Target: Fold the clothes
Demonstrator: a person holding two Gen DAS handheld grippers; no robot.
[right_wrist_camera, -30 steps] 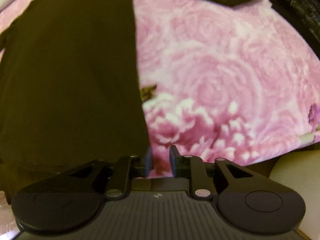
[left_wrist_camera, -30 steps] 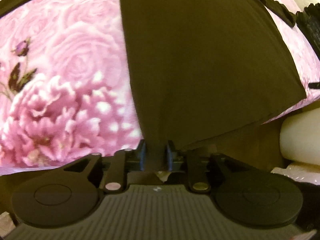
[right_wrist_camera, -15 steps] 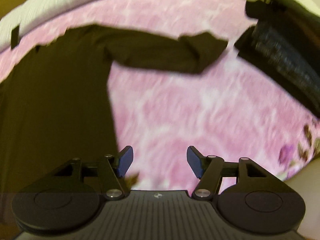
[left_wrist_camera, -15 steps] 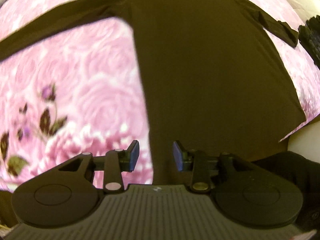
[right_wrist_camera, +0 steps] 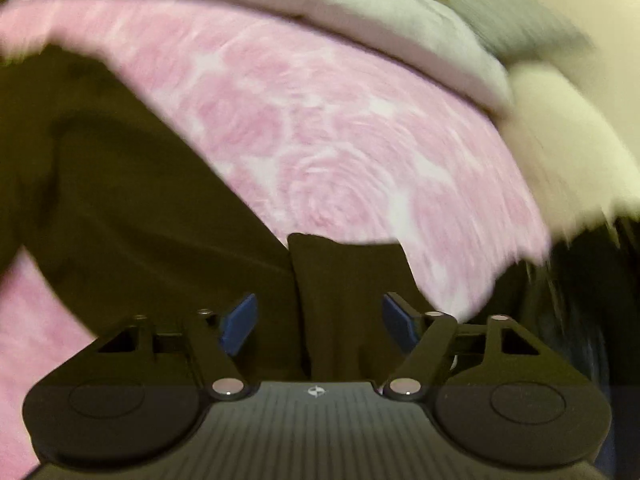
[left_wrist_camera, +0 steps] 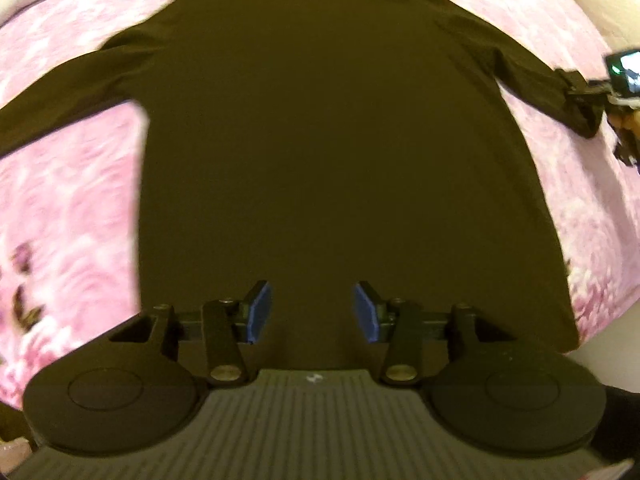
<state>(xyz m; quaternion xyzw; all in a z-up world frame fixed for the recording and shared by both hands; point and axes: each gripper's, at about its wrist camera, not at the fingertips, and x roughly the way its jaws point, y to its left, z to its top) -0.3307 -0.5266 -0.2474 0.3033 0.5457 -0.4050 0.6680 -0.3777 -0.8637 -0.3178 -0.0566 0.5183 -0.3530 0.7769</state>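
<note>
Lying spread flat on the pink floral bed (left_wrist_camera: 60, 208), the dark long-sleeved shirt (left_wrist_camera: 340, 152) shows no fold yet, so the whole task looks ahead. The left tongs (left_wrist_camera: 307, 307) hang apart and empty over the hem; the right tongs (right_wrist_camera: 318, 322) are apart too, straddling the right sleeve cuff (right_wrist_camera: 344, 276) without gripping it. Bare bedspread lies beyond both sleeves, though another dark garment (right_wrist_camera: 580, 300) crowds the right tongs' right side

A dark long-sleeved shirt (left_wrist_camera: 340, 152) lies spread flat on its surface, collar at the far end and hem nearest. Both sleeves stretch outward to left and right. The right sleeve's cuff (right_wrist_camera: 344, 276) is folded back on itself.
</note>
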